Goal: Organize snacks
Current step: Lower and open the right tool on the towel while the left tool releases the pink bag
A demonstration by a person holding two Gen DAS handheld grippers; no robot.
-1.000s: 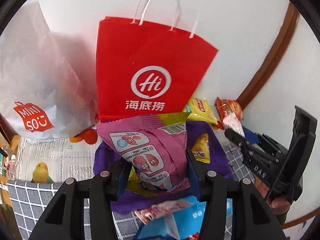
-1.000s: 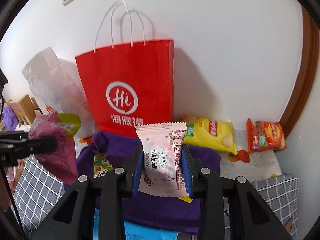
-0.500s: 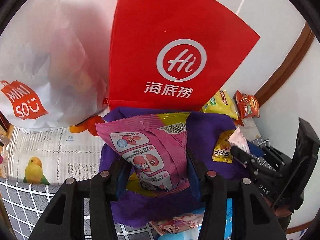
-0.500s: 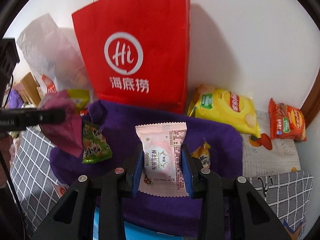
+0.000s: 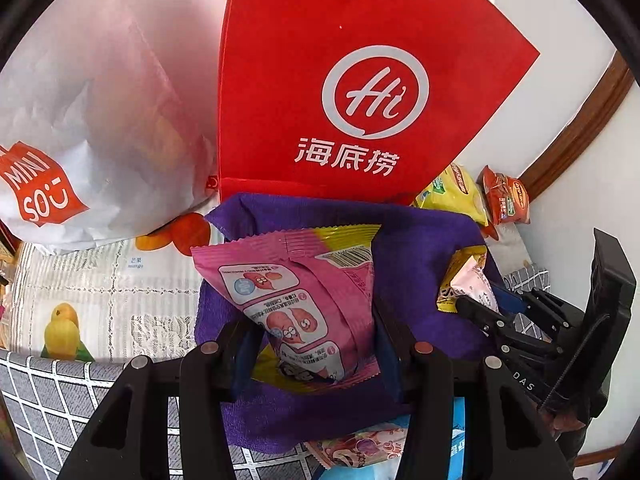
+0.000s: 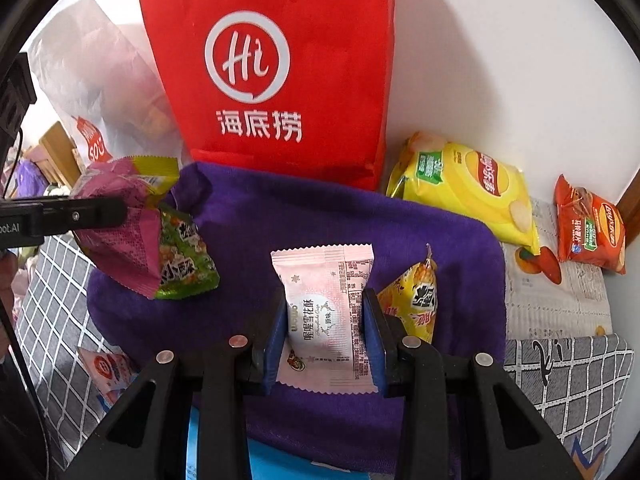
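My left gripper [image 5: 316, 344] is shut on a magenta snack bag [image 5: 304, 300] with a yellow top edge, held just over the purple cloth [image 5: 420, 248]. The same magenta snack bag [image 6: 120, 216] shows at the left of the right wrist view, above a green snack pack [image 6: 186, 264] lying on the purple cloth [image 6: 320, 216]. My right gripper [image 6: 325, 320] is shut on a pale pink snack packet [image 6: 324, 312], low over the cloth, next to a small yellow pack [image 6: 416, 300]. In the left wrist view the right gripper [image 5: 476, 304] sits at the right with the pink packet.
A red paper bag [image 6: 280, 68] stands against the wall behind the cloth, with a white plastic bag [image 5: 88, 120] to its left. A yellow chip bag [image 6: 468, 184] and an orange chip bag [image 6: 592, 228] lie at the right. More packets [image 5: 360, 448] lie at the cloth's near edge.
Both grippers have come down toward the purple cloth with their packets still held. The red bag now fills more of both views, and the green and small yellow packs have come into sight.
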